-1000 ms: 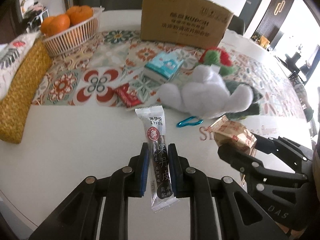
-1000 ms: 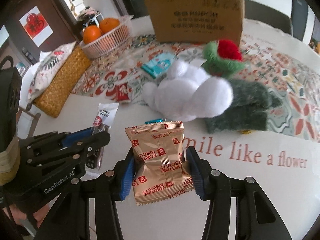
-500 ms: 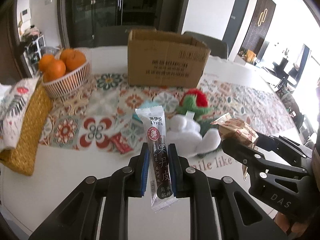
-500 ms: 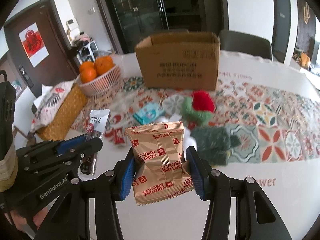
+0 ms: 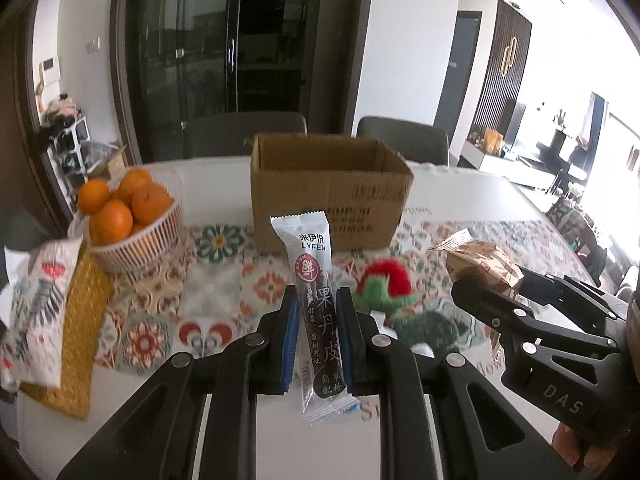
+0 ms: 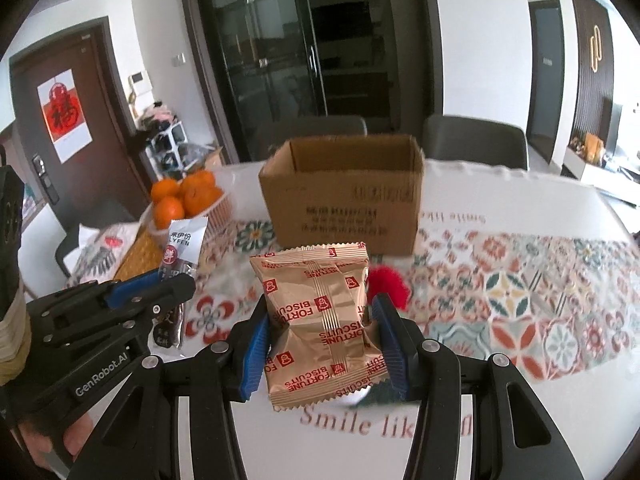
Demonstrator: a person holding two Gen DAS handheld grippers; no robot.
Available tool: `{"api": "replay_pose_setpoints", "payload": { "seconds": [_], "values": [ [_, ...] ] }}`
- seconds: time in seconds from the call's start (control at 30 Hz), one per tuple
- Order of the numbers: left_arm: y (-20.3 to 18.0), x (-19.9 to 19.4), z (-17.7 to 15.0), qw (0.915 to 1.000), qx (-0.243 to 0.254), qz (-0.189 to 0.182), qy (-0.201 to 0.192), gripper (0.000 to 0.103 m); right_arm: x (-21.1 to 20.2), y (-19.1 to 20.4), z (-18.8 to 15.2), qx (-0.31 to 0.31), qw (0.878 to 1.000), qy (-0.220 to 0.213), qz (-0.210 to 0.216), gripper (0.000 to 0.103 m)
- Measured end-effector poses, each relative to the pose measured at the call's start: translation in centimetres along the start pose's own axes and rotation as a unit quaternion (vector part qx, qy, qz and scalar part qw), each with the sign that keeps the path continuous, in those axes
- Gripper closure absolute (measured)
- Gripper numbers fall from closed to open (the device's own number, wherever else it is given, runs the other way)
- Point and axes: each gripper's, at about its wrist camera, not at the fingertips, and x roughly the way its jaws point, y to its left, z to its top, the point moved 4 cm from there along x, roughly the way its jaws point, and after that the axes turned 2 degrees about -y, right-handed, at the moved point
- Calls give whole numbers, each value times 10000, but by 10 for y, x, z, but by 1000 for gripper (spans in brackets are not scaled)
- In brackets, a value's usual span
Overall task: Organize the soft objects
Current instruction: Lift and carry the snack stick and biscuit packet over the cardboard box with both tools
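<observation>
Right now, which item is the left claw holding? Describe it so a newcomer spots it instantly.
Start at the open cardboard box in the middle of the table. In front of it, raised off the table, the left claw pinches a narrow snack stick standing upright. Unlike the wide gold biscuit pack in the right claw, it is slim, white-topped and dark below, marked LYFEN.

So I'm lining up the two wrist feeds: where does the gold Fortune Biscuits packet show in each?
Left wrist: the gold foil Fortune Biscuits packet sits at the right, gripped by the right gripper.
Right wrist: the packet fills the lower centre, between the blue pads.
Shared landmark: the open brown cardboard box stands behind it in both.
</observation>
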Motion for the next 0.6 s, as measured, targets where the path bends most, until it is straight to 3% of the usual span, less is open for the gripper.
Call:
{"api": "replay_pose_setpoints", "payload": {
  "seconds": [0.6],
  "values": [
    [5,35,77,9986,136,31,-502,84,20,-13,82,62,9979,-619,-197,52]
  ]
}}
